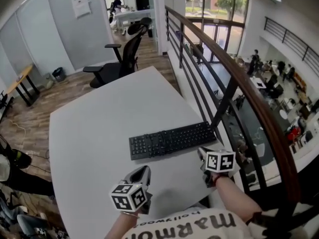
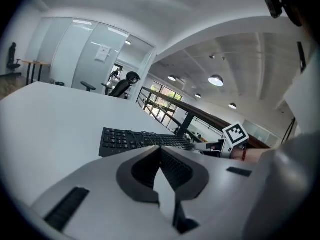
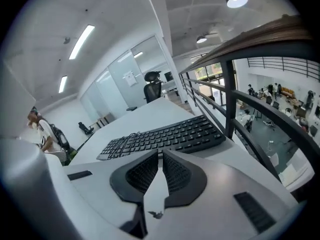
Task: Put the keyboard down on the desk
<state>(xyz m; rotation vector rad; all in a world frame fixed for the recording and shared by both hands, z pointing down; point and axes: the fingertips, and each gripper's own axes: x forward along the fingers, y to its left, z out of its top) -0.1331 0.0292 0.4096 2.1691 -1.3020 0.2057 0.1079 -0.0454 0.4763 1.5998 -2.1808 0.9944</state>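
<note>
Keyboard (image 1: 172, 140): black, lying flat on the white desk (image 1: 99, 128) with its keys up and nothing gripping it
Left tongs (image 1: 141, 172): closed, tips pressed together with nothing between them; held over the desk on the near side of the keyboard, below its left half and apart from it
Right tongs (image 1: 203, 153): closed and empty too; near the keyboard's right end, on its near side, pointing across the keys
Railing (image 1: 239, 88): dark bars under a wooden handrail, just beside the keyboard's right end
Chair (image 1: 119, 59): black office chair, well beyond the keyboard at the far end of the desk
</note>
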